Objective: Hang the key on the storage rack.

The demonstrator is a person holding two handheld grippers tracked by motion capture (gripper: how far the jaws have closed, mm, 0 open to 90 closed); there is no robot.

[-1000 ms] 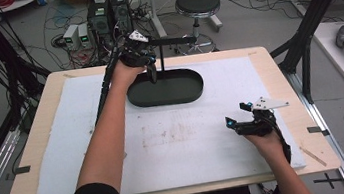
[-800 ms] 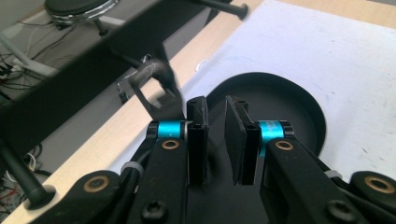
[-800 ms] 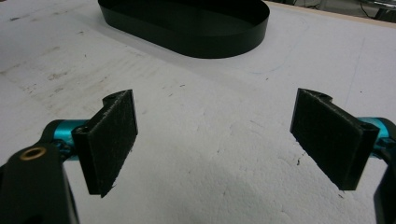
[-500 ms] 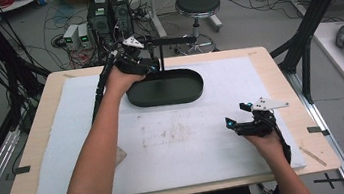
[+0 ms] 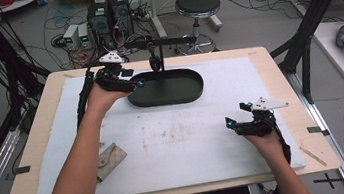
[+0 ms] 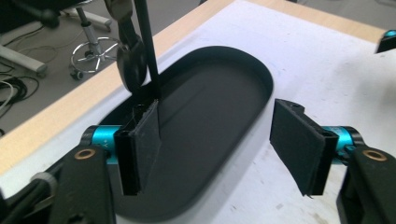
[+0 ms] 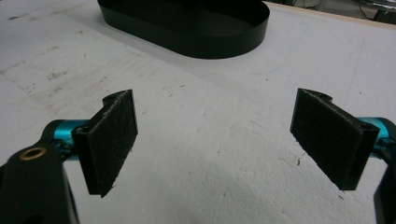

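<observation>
My left gripper (image 6: pixel 224 149) hangs wide open over the black tray's (image 6: pixel 219 93) near end, beside its upright post (image 6: pixel 148 51). My right gripper (image 7: pixel 224 140), also open, rests well short of that tray.

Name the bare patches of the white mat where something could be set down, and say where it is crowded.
Free: the middle of the white mat, between the black tray, the right tool and the pouch; also right of the tray. Crowded: the tray's left end, by the left tool and stand.
</observation>
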